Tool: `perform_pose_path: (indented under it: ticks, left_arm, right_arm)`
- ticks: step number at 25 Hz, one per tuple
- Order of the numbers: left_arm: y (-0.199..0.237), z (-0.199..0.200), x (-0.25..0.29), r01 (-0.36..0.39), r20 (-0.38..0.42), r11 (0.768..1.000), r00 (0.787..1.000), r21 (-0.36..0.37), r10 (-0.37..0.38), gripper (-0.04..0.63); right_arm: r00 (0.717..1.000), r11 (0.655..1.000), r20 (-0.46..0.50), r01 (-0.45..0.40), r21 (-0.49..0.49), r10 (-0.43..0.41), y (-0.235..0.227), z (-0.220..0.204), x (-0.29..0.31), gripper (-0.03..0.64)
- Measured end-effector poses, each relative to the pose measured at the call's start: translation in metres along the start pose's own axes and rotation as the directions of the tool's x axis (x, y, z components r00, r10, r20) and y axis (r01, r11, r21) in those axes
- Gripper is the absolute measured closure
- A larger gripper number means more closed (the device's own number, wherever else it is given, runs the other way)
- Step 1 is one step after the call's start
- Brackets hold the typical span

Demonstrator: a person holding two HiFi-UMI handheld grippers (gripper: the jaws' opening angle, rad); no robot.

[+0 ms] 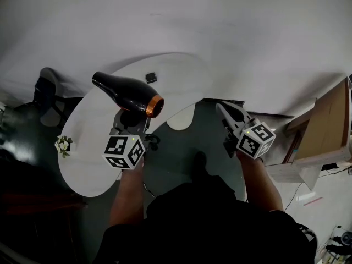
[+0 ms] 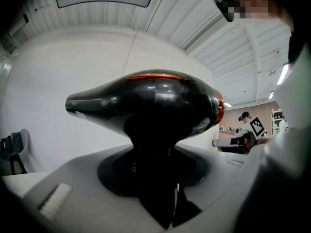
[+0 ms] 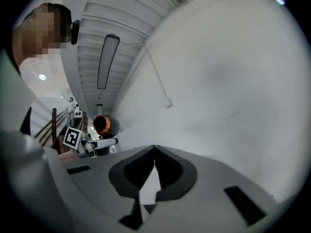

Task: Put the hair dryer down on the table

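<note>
A black hair dryer (image 1: 127, 95) with an orange ring at its rear end hangs above the white table (image 1: 181, 73), nozzle pointing left. My left gripper (image 1: 132, 120) is shut on its handle from below. In the left gripper view the hair dryer (image 2: 146, 106) fills the middle and its handle runs down between the jaws of the left gripper (image 2: 151, 174). My right gripper (image 1: 230, 113) is off the table's right edge, tips together and holding nothing. The right gripper view shows the right gripper (image 3: 154, 148) shut against a white wall, with the hair dryer (image 3: 103, 125) small at the left.
On the table's far part lies a small dark square object (image 1: 150, 77), and a small white flower piece (image 1: 64, 144) sits at its left edge. A dark chair (image 1: 47, 92) stands to the left. Cardboard boxes (image 1: 330, 125) are at the right.
</note>
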State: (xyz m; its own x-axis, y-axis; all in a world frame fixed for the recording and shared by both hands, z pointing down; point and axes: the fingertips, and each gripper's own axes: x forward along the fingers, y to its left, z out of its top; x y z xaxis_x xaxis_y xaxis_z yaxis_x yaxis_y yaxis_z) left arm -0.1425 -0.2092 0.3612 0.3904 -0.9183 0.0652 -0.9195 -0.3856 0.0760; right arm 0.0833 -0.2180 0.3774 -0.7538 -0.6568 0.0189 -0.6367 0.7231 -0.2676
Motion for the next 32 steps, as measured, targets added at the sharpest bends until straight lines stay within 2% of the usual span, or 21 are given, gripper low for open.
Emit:
perform_pose_path:
  ticks: [8, 12, 17, 24, 32]
  left_arm:
    - [0.019, -0.003, 0.111, -0.062, -0.048, 0.998, 0.997, -0.026, 0.06, 0.425]
    - [0.027, -0.004, 0.15, -0.067, -0.069, 0.998, 0.995, -0.006, 0.067, 0.425]
    - [0.041, -0.016, 0.169, -0.045, -0.097, 0.999, 0.994, 0.02, 0.047, 0.425]
    - [0.071, -0.043, 0.204, 0.031, -0.147, 0.999, 0.989, -0.015, -0.032, 0.425]
    - [0.094, -0.087, 0.254, 0.1, -0.259, 0.995, 0.961, -0.015, -0.101, 0.425]
  right_arm:
    - [0.998, 0.998, -0.034, -0.057, 0.025, 0.058, -0.107, 0.022, 0.067, 0.604]
    - [0.996, 0.997, -0.042, -0.075, 0.027, 0.076, -0.142, 0.035, 0.096, 0.604]
    - [0.995, 0.996, -0.049, -0.088, 0.01, 0.089, -0.139, 0.039, 0.117, 0.604]
    - [0.997, 1.0, -0.069, -0.029, -0.004, 0.029, -0.143, 0.041, 0.155, 0.604]
    - [0.994, 1.0, -0.11, -0.004, -0.002, 0.004, -0.14, 0.029, 0.185, 0.604]
